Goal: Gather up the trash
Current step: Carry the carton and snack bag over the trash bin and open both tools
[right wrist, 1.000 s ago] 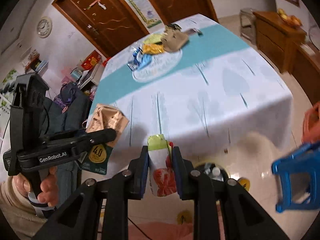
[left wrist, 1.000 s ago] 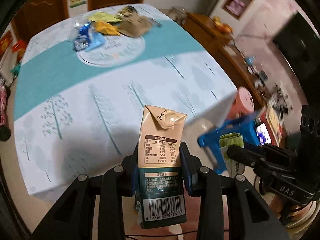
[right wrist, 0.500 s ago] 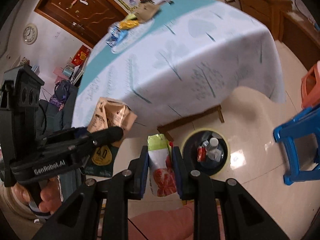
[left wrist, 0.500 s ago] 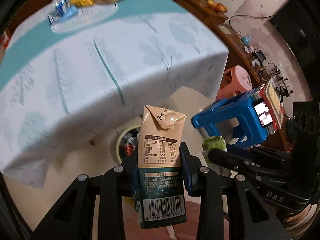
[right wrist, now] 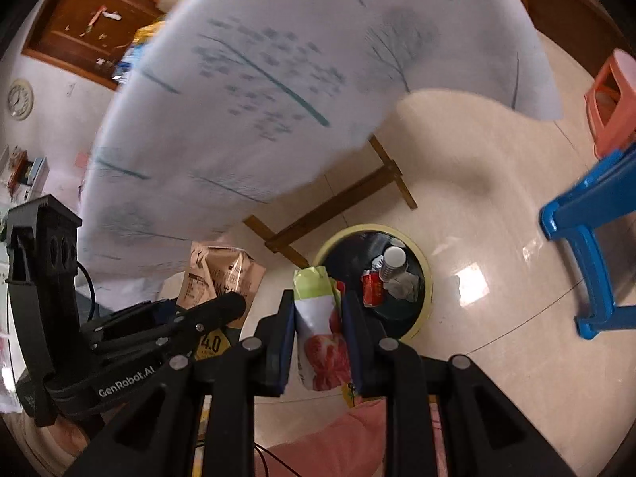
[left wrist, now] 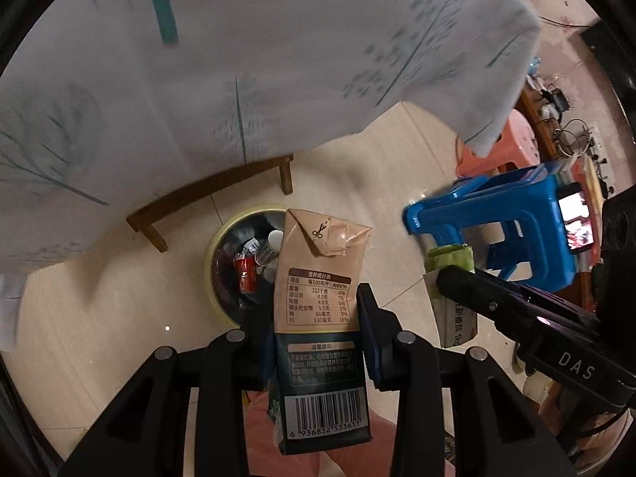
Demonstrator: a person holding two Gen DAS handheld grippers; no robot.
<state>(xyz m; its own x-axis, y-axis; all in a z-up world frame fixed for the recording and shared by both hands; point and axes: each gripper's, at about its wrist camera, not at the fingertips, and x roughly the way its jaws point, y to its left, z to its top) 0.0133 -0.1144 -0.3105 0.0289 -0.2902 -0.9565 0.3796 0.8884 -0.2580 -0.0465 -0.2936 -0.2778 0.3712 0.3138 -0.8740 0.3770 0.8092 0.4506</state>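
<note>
Left fingers: my left gripper (left wrist: 318,334) pinches one brown milk carton (left wrist: 322,318), upright, pads against both its sides.
Right fingers: my right gripper (right wrist: 318,334) clamps one green-topped carton (right wrist: 320,330) with a red fruit print.
Change: a second ago both views looked across the tabletop; now they look down under the tablecloth (left wrist: 258,59) at the floor.
Bin: one round yellow-rimmed trash bin (right wrist: 421,262) sits on the tiles below both cartons, already holding a red can (right wrist: 371,288) and a white-capped bottle (right wrist: 393,262).
Meaning: I judge both cartons are nearly over the bin; release comes next.
Count: two cartons, two grippers, one bin, one blue stool (left wrist: 516,214), one pink stool (right wrist: 612,103).
</note>
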